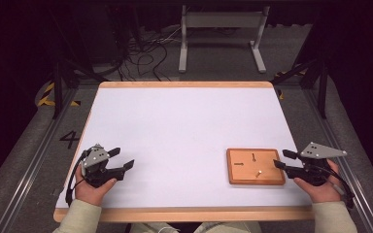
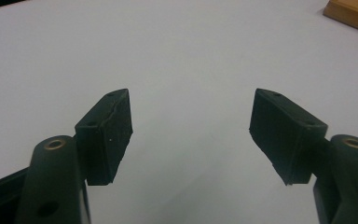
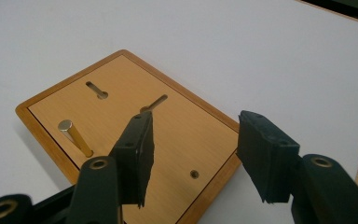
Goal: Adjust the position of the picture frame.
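Note:
A wooden board lies flat on the white table at the front right. An upright brass peg stands near one of its corners. Two dark slot-like marks and a small hole also show on its top. My right gripper is open at the board's right edge, its jaws over the board with nothing between them. My left gripper is open at the front left, over bare table, far from the board. A corner of the board shows at the top right of the left gripper view.
The table has a wooden rim. Beyond its far edge lie a white metal stand and loose cables on the floor. A yellow-black marking and the number 4 are on the floor to the left.

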The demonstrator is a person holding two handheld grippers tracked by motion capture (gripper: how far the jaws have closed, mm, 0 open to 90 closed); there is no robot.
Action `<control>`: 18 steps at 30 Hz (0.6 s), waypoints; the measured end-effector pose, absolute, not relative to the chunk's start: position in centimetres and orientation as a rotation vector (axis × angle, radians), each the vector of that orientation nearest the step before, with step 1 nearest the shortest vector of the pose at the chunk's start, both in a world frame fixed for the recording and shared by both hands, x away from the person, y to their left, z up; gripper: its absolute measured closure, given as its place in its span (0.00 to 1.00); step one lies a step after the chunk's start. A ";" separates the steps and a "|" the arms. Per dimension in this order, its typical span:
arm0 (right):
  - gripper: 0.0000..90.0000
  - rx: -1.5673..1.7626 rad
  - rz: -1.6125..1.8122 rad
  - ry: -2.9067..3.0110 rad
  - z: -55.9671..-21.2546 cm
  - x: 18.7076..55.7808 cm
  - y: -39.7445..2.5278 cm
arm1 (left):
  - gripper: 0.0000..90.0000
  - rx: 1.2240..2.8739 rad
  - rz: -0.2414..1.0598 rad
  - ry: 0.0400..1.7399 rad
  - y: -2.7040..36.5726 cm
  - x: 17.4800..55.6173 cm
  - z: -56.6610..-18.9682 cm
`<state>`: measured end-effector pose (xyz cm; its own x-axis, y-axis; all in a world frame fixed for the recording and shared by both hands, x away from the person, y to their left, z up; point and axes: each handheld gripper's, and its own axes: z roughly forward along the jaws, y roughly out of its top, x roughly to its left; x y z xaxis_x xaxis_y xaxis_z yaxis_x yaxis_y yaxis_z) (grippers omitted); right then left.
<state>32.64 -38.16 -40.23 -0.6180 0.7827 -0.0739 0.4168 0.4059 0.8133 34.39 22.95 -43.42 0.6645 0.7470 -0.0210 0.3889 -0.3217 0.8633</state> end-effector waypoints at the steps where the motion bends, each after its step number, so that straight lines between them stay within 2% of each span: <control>1: 0.52 1.023 1.096 2.219 -40.2 32.6 -38.2 | 0.33 1.941 0.485 0.887 23.0 34.4 -43.4; 14: 0.55 1.057 1.083 2.194 -39.4 32.6 -38.4 | 0.34 1.941 0.477 0.888 22.8 34.8 -43.5; 18: 0.61 1.072 1.099 2.182 -39.1 32.6 -38.5 | 0.34 1.940 0.472 0.891 22.7 34.8 -43.5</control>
<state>32.63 -38.53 -39.15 -0.5847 0.8090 -0.0601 0.4332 0.3740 0.8200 34.75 22.73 -43.46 0.6648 0.7463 -0.0307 0.3940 -0.3154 0.8633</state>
